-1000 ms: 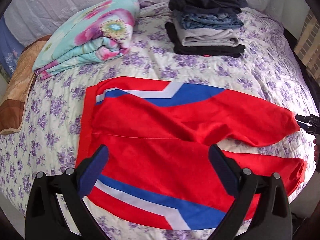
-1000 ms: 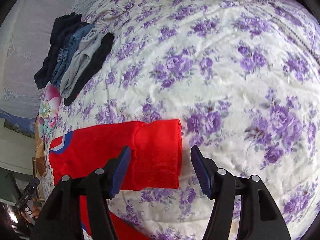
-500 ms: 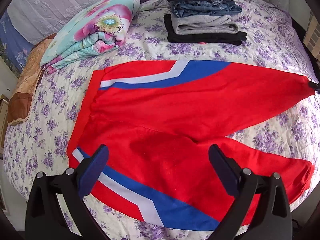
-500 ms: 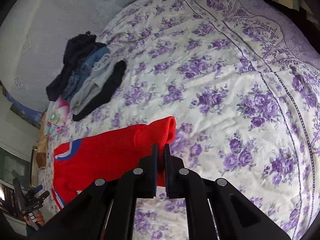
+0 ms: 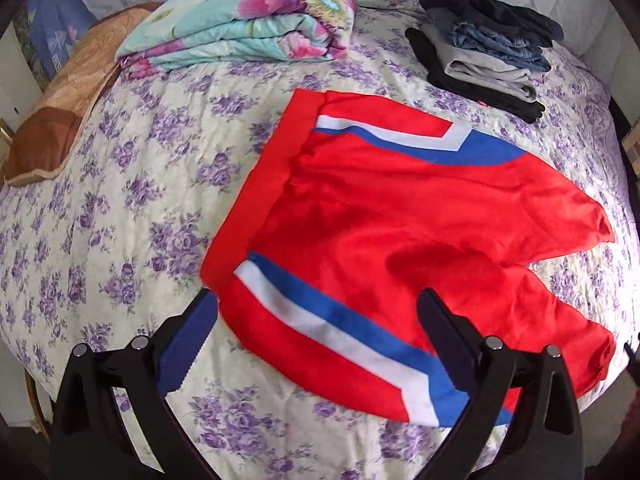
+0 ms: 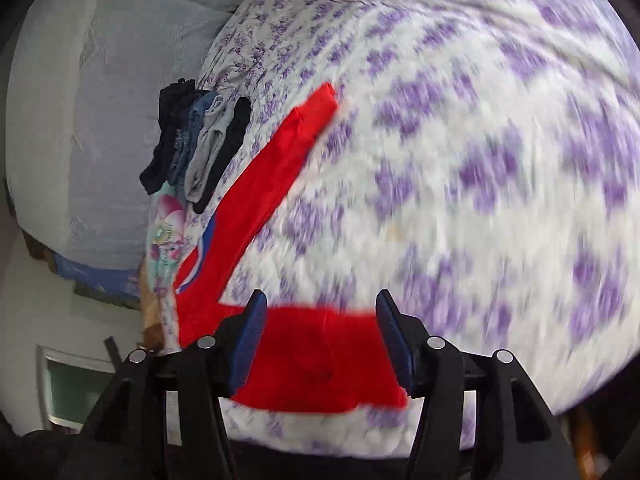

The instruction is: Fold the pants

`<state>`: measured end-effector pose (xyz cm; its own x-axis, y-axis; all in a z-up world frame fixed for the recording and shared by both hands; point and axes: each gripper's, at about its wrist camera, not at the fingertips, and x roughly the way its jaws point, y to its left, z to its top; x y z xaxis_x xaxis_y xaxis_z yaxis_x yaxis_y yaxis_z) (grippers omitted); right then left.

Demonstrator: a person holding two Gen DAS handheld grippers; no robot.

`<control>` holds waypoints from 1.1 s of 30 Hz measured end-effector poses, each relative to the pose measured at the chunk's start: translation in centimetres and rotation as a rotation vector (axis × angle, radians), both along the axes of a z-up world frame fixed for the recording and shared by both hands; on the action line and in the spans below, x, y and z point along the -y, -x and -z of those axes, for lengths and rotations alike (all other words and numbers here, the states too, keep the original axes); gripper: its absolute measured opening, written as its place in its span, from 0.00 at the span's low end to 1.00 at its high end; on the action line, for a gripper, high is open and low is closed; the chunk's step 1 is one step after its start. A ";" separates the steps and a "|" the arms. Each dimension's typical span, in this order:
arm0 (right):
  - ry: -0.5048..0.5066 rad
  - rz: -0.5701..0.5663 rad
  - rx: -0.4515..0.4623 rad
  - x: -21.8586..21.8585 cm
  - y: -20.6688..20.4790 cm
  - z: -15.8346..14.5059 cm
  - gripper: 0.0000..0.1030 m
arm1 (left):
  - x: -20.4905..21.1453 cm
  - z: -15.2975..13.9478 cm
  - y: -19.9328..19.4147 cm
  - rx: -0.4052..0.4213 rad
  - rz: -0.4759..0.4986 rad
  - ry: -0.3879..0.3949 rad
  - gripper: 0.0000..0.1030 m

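Red pants point(image 5: 400, 248) with blue-and-white side stripes lie flat on the floral bedspread point(image 5: 132, 208). The left gripper point(image 5: 316, 336) hangs over the waistband corner, jaws apart, empty. Only the left view shows the folded quilt point(image 5: 240, 20) fully. The right view, blurred, shows the right gripper point(image 6: 318, 336), jaws just reopened, straddling a cuff, unclamped. A clothes stack point(image 6: 200, 140) appears in both.

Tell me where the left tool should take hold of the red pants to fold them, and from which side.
Grip the red pants at the near corner of the waistband, coming down from the near bed edge. That corner lies flat just ahead of the open left tool, with bare bedspread beside it for one finger to slide under, and the band looks firmer than the loose legs.
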<state>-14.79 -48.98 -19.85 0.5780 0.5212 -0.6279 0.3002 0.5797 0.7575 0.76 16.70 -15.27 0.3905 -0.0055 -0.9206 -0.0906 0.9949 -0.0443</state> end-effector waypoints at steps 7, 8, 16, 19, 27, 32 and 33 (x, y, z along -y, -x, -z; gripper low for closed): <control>-0.035 0.137 -0.021 -5.6 5.5 3.3 0.56 | -5.2 1.9 0.4 -0.051 -0.003 0.058 0.95; -0.056 0.169 -0.026 -5.7 5.6 4.1 0.56 | -5.8 2.3 0.5 -0.061 -0.010 0.060 0.95; -0.237 0.360 0.076 -5.9 6.9 6.7 0.13 | -10.5 4.7 2.4 -0.089 -0.084 0.180 0.95; -0.180 0.361 0.130 -5.0 6.3 4.2 0.12 | -11.9 5.5 2.8 -0.084 -0.124 0.262 0.95; -0.048 0.378 0.078 -1.8 4.9 2.1 0.12 | -10.3 8.2 1.1 -0.077 -0.132 0.519 0.95; -0.034 0.393 0.040 -2.1 4.7 2.9 0.12 | -9.0 9.3 0.6 -0.072 -0.140 0.620 0.95; -0.031 0.395 0.029 -2.0 4.8 3.2 0.12 | -8.9 9.6 0.5 -0.075 -0.155 0.641 0.95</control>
<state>-19.54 -46.98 -23.01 0.7549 0.2736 -0.5960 0.4739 0.4006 0.7841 0.25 25.63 -24.83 0.3663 -0.5100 -0.7783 -0.2566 0.7486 -0.6113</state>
